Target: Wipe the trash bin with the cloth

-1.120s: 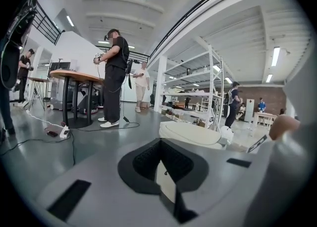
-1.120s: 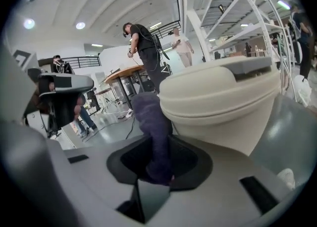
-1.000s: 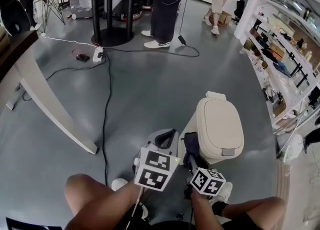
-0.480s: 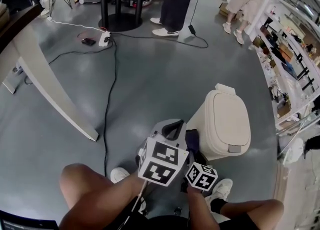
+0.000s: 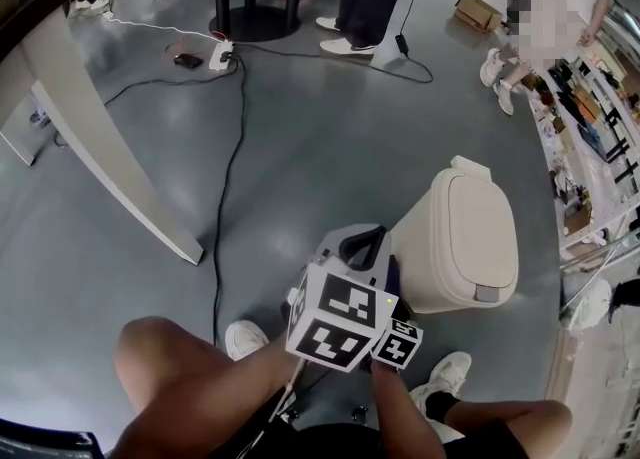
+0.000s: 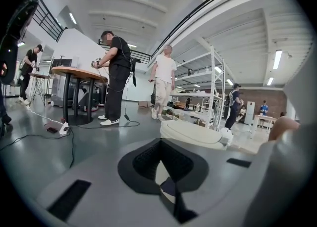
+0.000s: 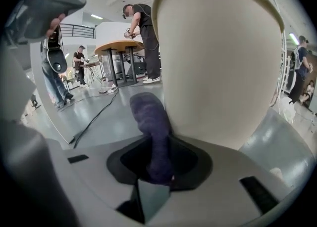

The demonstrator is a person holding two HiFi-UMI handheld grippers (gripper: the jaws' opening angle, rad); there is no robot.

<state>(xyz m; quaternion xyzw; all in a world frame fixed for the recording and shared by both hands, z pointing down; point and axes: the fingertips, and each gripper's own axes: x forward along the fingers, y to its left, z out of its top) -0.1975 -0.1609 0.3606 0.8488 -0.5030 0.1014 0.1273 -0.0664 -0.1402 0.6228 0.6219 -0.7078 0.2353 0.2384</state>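
A cream trash bin point(image 5: 455, 242) with its lid down stands on the grey floor right of centre. My right gripper point(image 7: 158, 171) is shut on a purple cloth point(image 7: 148, 117), which rises from the jaws and lies against the bin's side wall point(image 7: 218, 63). In the head view only the right gripper's marker cube point(image 5: 397, 344) shows, tucked behind the left one. My left gripper point(image 6: 159, 159) is shut with nothing in it and points past the bin point(image 6: 190, 133). Its body point(image 5: 345, 287) sits just left of the bin, with a sliver of the cloth point(image 5: 393, 275) between them.
A black cable point(image 5: 228, 177) runs across the floor from a power strip point(image 5: 221, 54). A slanted white table leg point(image 5: 100, 157) stands at the left. People stand at the back by a round table base point(image 5: 255, 22). Shelving point(image 5: 590, 127) lines the right. The holder's shoes point(image 5: 243, 339) flank the grippers.
Both grippers have drawn closer together beside the bin, and the right cube has slid under the left one. The head view has shifted, so the bin sits further right.
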